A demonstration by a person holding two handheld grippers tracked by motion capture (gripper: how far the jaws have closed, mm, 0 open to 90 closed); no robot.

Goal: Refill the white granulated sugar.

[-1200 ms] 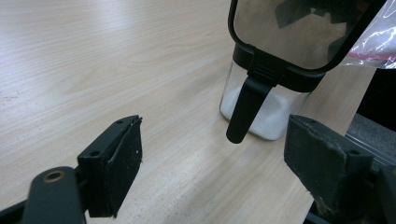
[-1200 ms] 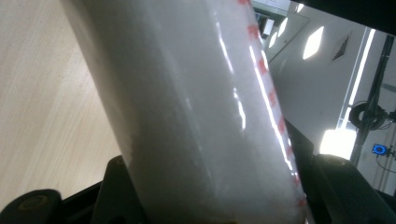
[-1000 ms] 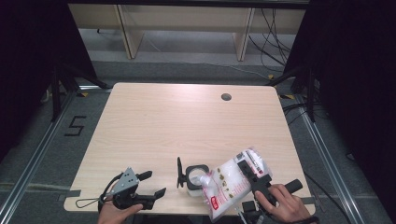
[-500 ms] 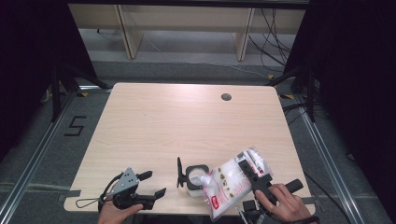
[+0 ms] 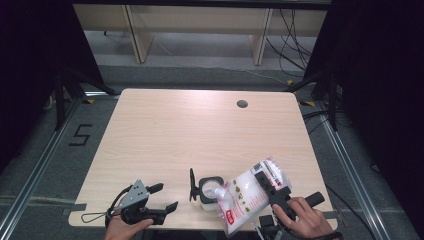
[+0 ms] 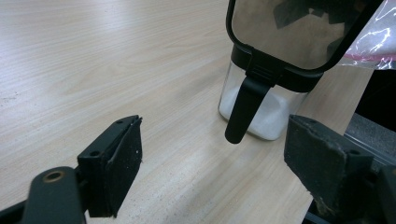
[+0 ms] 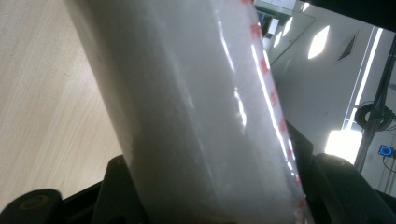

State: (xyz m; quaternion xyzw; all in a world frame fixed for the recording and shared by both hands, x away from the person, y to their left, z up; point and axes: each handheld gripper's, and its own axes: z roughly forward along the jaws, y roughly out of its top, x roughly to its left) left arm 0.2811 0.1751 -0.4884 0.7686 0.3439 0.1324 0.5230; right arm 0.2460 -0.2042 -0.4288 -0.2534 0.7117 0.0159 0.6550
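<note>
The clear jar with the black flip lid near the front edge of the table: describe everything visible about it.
The jar is small, square-sided and clear, plastic or glass by its look, with a black collar. Its black-framed lid stands hinged open and upright, and a black latch tab hangs down one side. White granules cover its bottom. It stands upright on the wooden table, near the front edge. The tilted bag of white granules, gripped in the right claw, has its corner over the jar's mouth. The left claw stands open, apart from it.
</note>
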